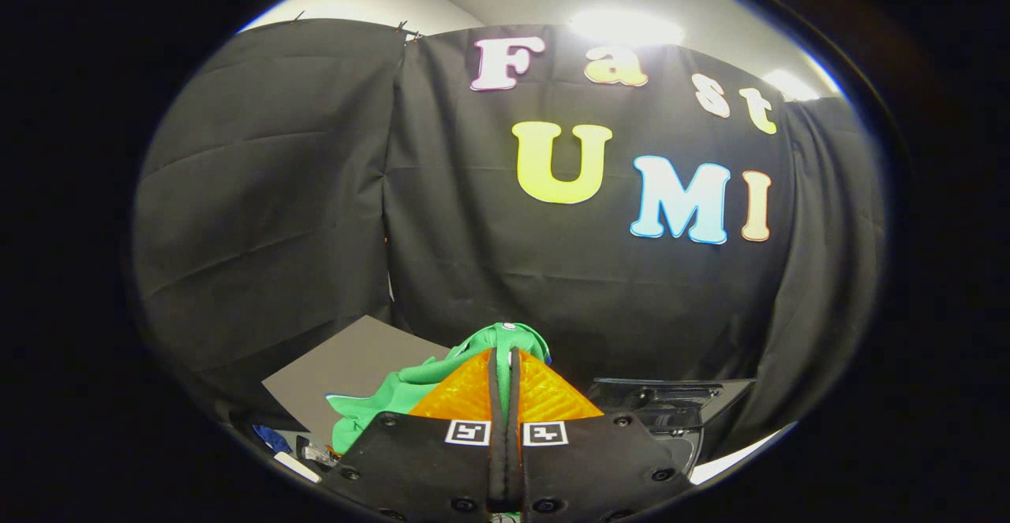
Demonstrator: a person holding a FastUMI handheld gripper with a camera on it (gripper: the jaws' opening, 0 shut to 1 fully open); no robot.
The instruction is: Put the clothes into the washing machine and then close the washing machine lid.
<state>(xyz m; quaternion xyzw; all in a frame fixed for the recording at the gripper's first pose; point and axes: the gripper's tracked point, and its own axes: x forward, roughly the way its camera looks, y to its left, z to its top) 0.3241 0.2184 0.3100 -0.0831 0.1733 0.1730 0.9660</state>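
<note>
**Cloth held high, drop risk on the way to the drum**

I have the gripper (505, 365) pressed together on the green garment (410, 397), which bunches over the fingertips and hangs off to their left. The dark washing machine lid (671, 405) stands open just to the right of the fingers. My worry: only a fold is pinched, so the hanging bulk could slip free or snag the grey board (347, 365) beyond-left, missing the opening.
</note>
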